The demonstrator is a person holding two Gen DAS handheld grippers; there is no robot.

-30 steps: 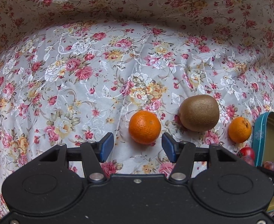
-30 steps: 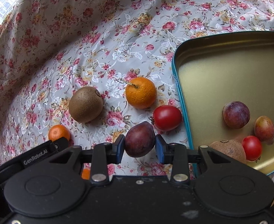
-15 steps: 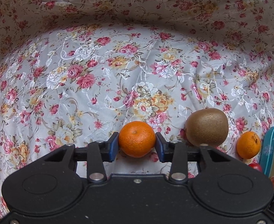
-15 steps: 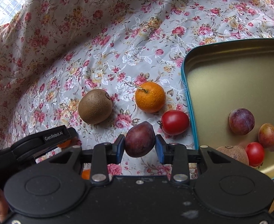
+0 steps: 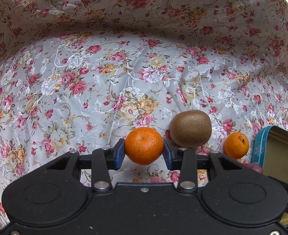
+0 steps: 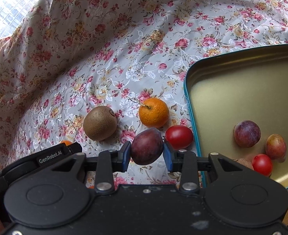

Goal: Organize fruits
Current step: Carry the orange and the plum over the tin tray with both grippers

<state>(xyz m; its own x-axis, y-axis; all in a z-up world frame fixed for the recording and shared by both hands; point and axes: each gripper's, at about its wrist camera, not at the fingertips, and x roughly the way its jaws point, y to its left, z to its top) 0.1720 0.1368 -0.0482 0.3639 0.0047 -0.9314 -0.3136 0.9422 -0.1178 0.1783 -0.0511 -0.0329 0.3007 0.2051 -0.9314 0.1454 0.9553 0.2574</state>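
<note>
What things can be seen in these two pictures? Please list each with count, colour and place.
mandarin: 1, orange, held in left gripper
stemmed mandarin: 1, orange, on cloth beside tin
kiwi: 1, brown, on cloth
dark plum: 1, purple, held in right gripper
tomato: 1, red, on cloth by tin rim
tin: 1, teal outside, gold inside, holds several fruits
cloth: 1, white with red flowers, under everything
left gripper: 1, black, blue pads
right gripper: 1, black, blue pads
</note>
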